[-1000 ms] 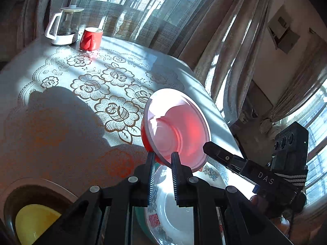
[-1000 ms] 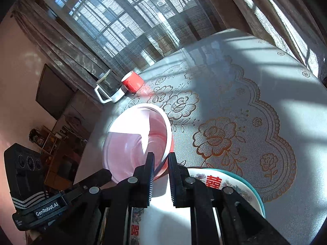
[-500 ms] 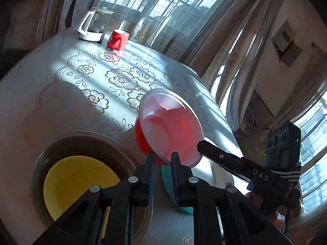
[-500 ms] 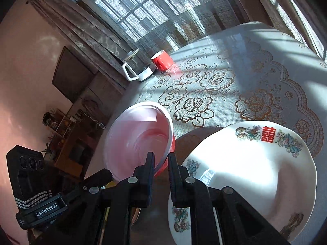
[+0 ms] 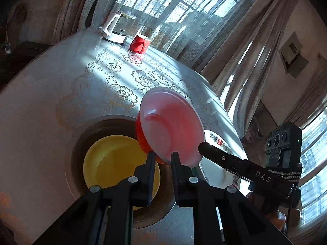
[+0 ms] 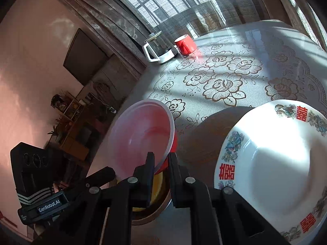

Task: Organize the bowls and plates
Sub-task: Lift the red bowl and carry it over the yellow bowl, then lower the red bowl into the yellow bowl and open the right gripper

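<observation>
A red bowl (image 5: 171, 126) with a pale pink inside hangs tilted in the air, held at its rim from two sides. My left gripper (image 5: 162, 156) is shut on the near rim. My right gripper (image 6: 161, 157) is shut on the bowl (image 6: 141, 134) at the opposite rim. Below the bowl, a yellow plate (image 5: 114, 159) lies inside a larger dark plate (image 5: 69, 163). To the right on the table lies a white plate (image 6: 276, 157) with red characters and bird patterns. The bowl hides part of the yellow plate (image 6: 157, 183) in the right wrist view.
A glass kettle (image 5: 117, 27) with a white handle and a red mug (image 5: 141, 43) stand at the far edge of the round table, near the curtained window. A lace cloth (image 6: 222, 85) with flower patterns covers the table. The table's edge drops off left of the plates.
Both grippers have carried the bowl sideways, from above the white patterned plate to above the yellow plate. The white plate now lies uncovered to the right.
</observation>
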Available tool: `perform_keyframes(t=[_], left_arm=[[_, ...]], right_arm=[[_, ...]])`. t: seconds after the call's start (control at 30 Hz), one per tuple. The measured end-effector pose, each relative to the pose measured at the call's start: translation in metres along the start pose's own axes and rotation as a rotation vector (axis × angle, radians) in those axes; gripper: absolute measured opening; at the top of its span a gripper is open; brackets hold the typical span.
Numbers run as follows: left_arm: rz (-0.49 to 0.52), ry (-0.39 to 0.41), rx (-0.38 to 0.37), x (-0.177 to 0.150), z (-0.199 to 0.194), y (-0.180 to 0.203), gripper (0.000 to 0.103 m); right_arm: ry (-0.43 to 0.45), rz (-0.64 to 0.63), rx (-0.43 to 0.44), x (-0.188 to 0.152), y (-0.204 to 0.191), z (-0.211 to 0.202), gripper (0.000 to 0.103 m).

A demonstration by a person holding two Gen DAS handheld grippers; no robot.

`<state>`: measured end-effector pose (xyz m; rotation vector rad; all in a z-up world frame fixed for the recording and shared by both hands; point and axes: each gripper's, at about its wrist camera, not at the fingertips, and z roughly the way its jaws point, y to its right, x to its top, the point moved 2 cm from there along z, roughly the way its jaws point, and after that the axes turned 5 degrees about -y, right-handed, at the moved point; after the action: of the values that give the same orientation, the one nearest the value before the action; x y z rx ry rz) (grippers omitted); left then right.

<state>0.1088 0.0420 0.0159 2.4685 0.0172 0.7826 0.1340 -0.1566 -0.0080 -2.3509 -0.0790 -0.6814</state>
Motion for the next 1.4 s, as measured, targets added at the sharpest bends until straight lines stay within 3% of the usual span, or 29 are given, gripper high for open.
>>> perform_keyframes(t=[0.43, 0.83, 1.4], left_arm=[[-0.054, 0.000, 0.018, -0.024, -0.023, -0.028, 0.015], [-0.102, -0.041, 0.034, -0.041, -0.021, -0.047, 0.015], [-0.117, -0.069, 0.035, -0.046, -0.022, -0.052, 0.015]], right_arm=[[-0.067, -0.044, 0.037, -0.018, -0.023, 0.016, 0.013], [-0.130, -0.053, 0.025, -0.037, -0.027, 0.031, 0.013], [-0.166, -0.061, 0.004, -0.043, -0.029, 0.036, 0.016]])
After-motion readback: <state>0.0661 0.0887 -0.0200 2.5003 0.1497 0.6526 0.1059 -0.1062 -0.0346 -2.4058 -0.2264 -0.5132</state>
